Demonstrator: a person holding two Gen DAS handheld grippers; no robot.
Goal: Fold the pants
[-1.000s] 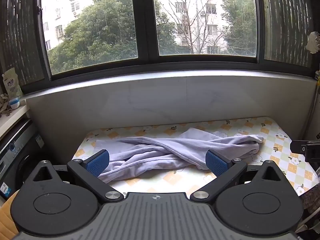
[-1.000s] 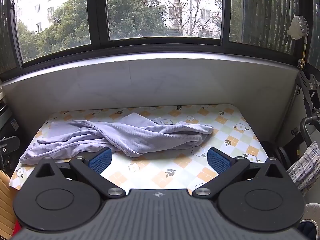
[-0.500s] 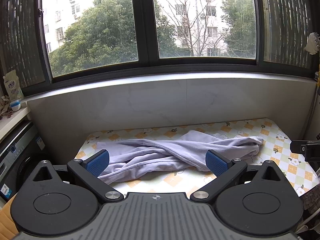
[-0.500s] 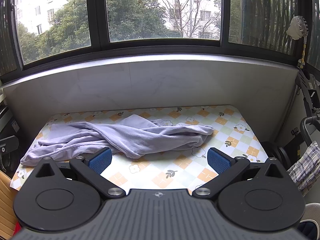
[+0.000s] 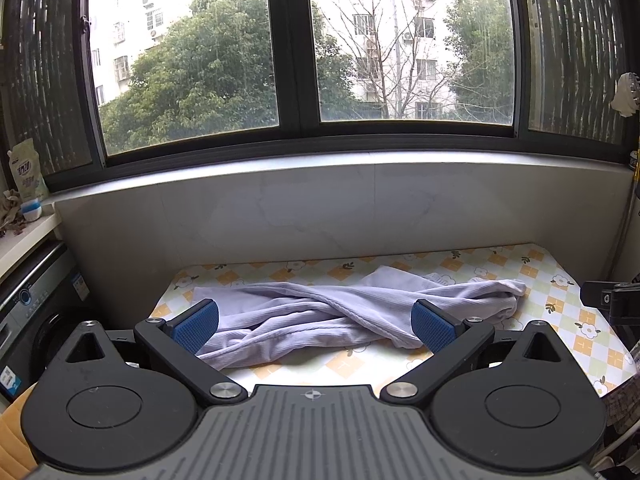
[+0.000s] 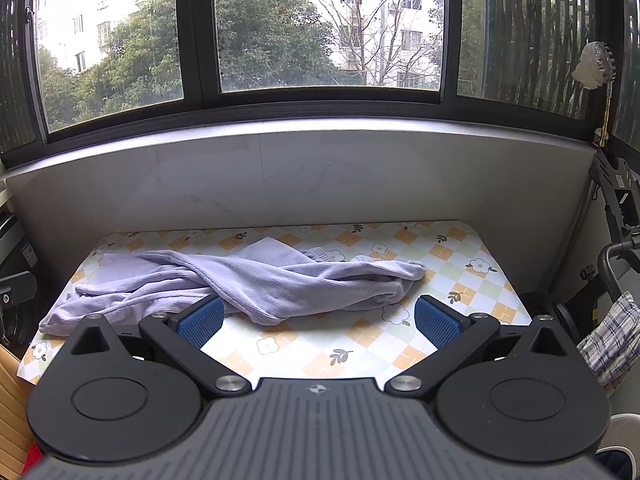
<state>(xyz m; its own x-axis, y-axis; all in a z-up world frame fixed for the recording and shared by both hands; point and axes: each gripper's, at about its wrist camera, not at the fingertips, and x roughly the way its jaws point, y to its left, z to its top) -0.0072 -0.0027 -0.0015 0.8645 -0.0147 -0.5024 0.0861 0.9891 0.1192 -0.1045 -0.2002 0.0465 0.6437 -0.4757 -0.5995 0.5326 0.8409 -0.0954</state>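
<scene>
Meanwhile, in the left wrist view, the pants (image 5: 344, 312) sit a little lower and closer in frame than they did a second ago, so the left gripper (image 5: 314, 322) has drifted slightly nearer or tipped its view; the cloth itself has not moved. Its jaws stand wide apart and empty, the blue pads (image 5: 196, 326) framing the near edge of the garment without touching it. That suggests the approach is only starting and no fold has begun. The pants lie as a twisted, crumpled band across the table (image 5: 560, 304), legs crossed over one another, running from the left edge to right of the middle. A flowered, checked cloth covers the table, a pale wall panel rises behind it, and above that is a wide window (image 5: 296, 48) with trees and apartment blocks outside. A washing machine (image 5: 28, 320) stands at the left.

In the right wrist view little differs from half a second ago. The right gripper (image 6: 318, 322) is also spread wide with nothing in it, hovering over bare tablecloth near the front edge, the pants just beyond its left pad. A plaid cloth (image 6: 612, 340) hangs at the far right. The garment probably needs untwisting and flattening first.
</scene>
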